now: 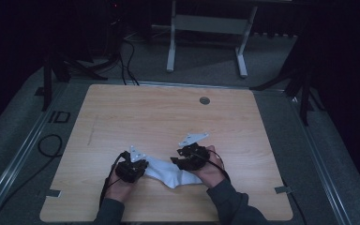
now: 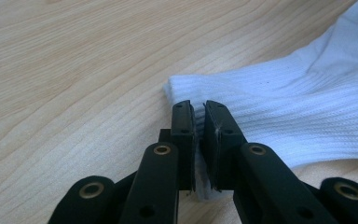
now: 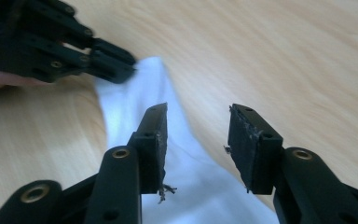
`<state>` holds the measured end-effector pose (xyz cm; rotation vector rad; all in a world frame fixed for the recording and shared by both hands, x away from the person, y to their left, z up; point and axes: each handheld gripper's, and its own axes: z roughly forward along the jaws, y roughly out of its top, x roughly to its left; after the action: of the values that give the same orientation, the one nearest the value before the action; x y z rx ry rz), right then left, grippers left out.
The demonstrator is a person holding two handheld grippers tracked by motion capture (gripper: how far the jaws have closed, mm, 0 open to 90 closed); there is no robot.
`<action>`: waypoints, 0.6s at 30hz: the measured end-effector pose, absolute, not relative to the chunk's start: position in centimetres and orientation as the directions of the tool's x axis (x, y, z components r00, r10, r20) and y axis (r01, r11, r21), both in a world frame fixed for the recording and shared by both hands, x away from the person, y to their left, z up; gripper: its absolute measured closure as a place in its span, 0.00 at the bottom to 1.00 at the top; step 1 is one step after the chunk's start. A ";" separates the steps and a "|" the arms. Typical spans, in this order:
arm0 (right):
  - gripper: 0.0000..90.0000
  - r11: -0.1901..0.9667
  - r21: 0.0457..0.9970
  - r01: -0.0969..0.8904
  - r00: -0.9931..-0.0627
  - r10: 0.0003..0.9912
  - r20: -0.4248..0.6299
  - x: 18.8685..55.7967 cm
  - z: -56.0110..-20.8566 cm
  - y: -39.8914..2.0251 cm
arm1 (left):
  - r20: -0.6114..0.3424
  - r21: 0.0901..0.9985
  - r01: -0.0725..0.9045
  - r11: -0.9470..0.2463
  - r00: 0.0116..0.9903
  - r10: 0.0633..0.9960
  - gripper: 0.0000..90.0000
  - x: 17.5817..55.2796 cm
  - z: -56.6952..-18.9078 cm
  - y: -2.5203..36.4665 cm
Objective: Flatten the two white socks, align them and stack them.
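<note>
So there's a white sock (image 1: pixel 171 171) lying on the wooden table (image 1: pixel 168 117), near the edge where the person stands, stretched between the two hands. The left hand-held gripper (image 2: pixel 199 116) is clamped on the ribbed cuff end of the sock, jaws nearly together with a bit of fabric pinched between the pads. You can see it from the right gripper view too, biting the far corner of the sock. The right hand-held gripper (image 3: pixel 196 135) has its jaws wide apart, nothing squeezed between them; it hangs just above the other end of the sock, which lies slightly rumpled under it. In the high view both grippers sit close together, the sock bridging them.
</note>
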<state>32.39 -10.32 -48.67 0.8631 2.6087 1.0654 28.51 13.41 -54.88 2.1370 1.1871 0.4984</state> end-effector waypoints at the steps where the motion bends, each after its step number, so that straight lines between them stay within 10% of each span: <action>1: 0.65 0.570 0.691 0.444 -0.806 0.591 0.030 32.4 -48.4 -10.8 | 0.021 0.687 0.612 -0.392 0.522 0.853 0.91 28.5 -54.9 13.4; 18: 0.64 0.532 0.619 0.577 -0.697 0.716 0.035 31.0 -50.5 -18.2 | 0.020 0.682 0.615 -0.396 0.525 0.851 0.92 28.5 -54.8 13.5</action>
<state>31.01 -18.15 -50.55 1.0933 2.5476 0.9053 28.53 13.50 -54.82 2.1453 1.1860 0.4922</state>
